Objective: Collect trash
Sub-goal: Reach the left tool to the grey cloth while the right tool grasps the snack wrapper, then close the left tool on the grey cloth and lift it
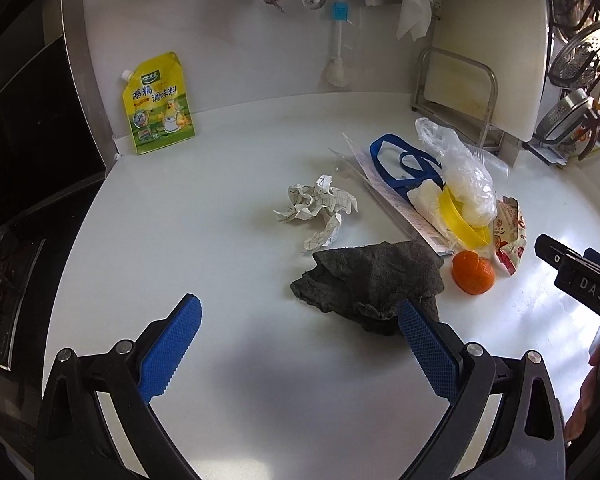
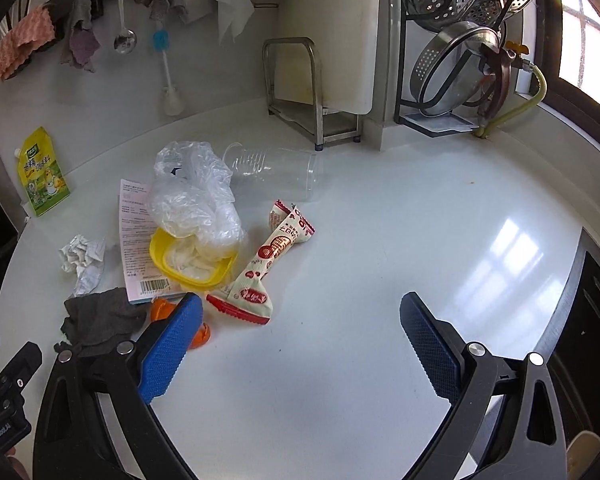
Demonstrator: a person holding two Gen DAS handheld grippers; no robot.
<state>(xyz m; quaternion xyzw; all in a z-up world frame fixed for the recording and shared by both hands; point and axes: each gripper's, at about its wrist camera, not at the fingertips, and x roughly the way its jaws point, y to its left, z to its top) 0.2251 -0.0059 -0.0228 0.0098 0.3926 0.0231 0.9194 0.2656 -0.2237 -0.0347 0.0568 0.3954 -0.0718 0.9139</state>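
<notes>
Trash lies in a heap on the white counter (image 1: pixel 228 360): crumpled checked paper (image 1: pixel 320 210), a dark grey rag (image 1: pixel 372 280), orange peel (image 1: pixel 473 272), a yellow tub (image 2: pixel 192 260) under a clear plastic bag (image 2: pixel 196 196), a red-and-cream snack wrapper (image 2: pixel 268 264), a printed card (image 2: pixel 138 240) and a clear plastic bottle (image 2: pixel 276 170) on its side. My left gripper (image 1: pixel 300 312) is open just short of the rag, its right fingertip in front of the rag's near edge. My right gripper (image 2: pixel 300 308) is open over bare counter, its left finger (image 2: pixel 168 352) covering part of the peel.
A yellow seasoning pouch (image 1: pixel 160 104) leans on the back wall at left. A metal rack (image 2: pixel 300 92) with a white cutting board, and a stand with steel strainers (image 2: pixel 460 60), line the back. Cloths, a spoon and a brush hang above. A dark stove (image 1: pixel 28 152) is at left.
</notes>
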